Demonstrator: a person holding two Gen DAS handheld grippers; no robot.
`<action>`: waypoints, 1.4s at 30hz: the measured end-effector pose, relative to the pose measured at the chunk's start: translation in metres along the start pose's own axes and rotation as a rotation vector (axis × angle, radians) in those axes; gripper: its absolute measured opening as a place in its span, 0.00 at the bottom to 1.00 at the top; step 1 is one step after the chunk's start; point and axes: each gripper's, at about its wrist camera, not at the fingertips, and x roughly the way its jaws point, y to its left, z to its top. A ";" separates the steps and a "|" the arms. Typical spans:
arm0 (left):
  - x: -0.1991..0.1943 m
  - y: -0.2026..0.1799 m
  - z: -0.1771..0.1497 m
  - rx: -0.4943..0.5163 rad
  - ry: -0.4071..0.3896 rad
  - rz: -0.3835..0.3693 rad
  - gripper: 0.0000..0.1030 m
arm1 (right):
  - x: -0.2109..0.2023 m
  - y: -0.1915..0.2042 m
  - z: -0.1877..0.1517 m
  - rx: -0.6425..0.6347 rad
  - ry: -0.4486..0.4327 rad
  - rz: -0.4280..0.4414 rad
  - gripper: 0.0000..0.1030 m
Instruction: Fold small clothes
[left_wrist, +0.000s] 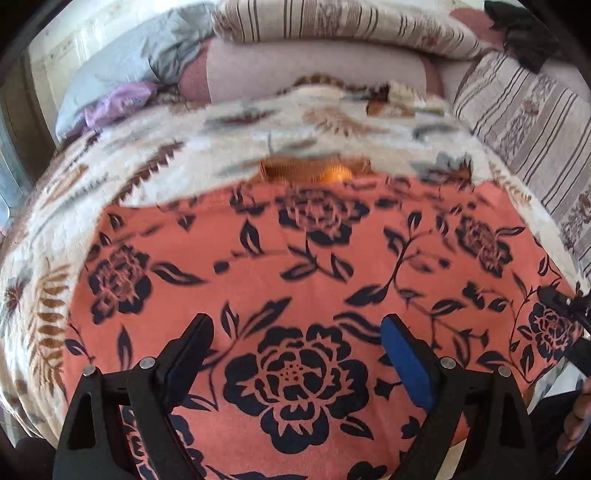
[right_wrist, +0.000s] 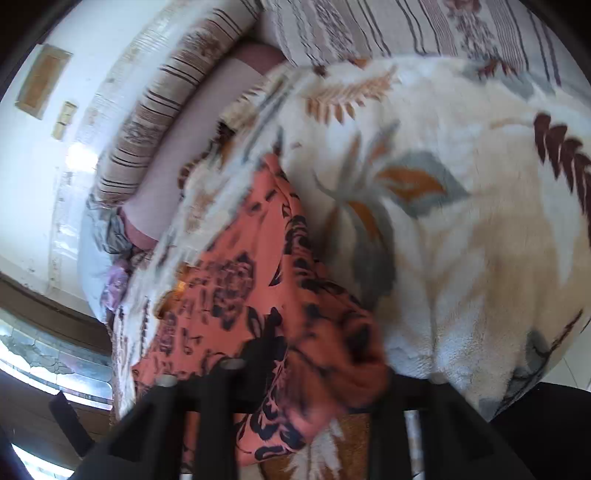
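Note:
A coral garment (left_wrist: 295, 258) printed with dark navy flowers lies spread flat on a cream leaf-patterned blanket (left_wrist: 155, 147). My left gripper (left_wrist: 299, 343) hovers just over its near part, open wide, with nothing between its fingers. At the right edge of the left wrist view, my right gripper (left_wrist: 563, 302) sits at the garment's right side. In the blurred right wrist view, a bunched fold of the garment (right_wrist: 258, 266) rises between my right gripper's (right_wrist: 325, 373) jaws, which stand apart. Its left finger (right_wrist: 266, 347) shows dark against the cloth. The cloth hides the right finger.
Striped cushions (left_wrist: 528, 122) line the back and right of the blanket. A grey pillow (left_wrist: 122, 70) and a purple cloth (left_wrist: 114, 103) lie at the back left. A white wall (right_wrist: 44, 155) and a window (right_wrist: 48, 362) are beyond. A person's hand (left_wrist: 576, 417) shows at lower right.

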 end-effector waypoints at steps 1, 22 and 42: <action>0.007 0.000 -0.002 0.001 0.024 0.001 0.90 | 0.006 -0.006 -0.001 0.025 0.010 0.054 0.71; -0.044 0.026 -0.005 -0.072 -0.195 -0.056 0.91 | 0.000 0.031 0.004 -0.146 0.003 -0.150 0.16; -0.060 0.298 -0.086 -0.837 -0.288 -0.004 0.92 | 0.091 0.286 -0.208 -0.953 0.230 -0.056 0.13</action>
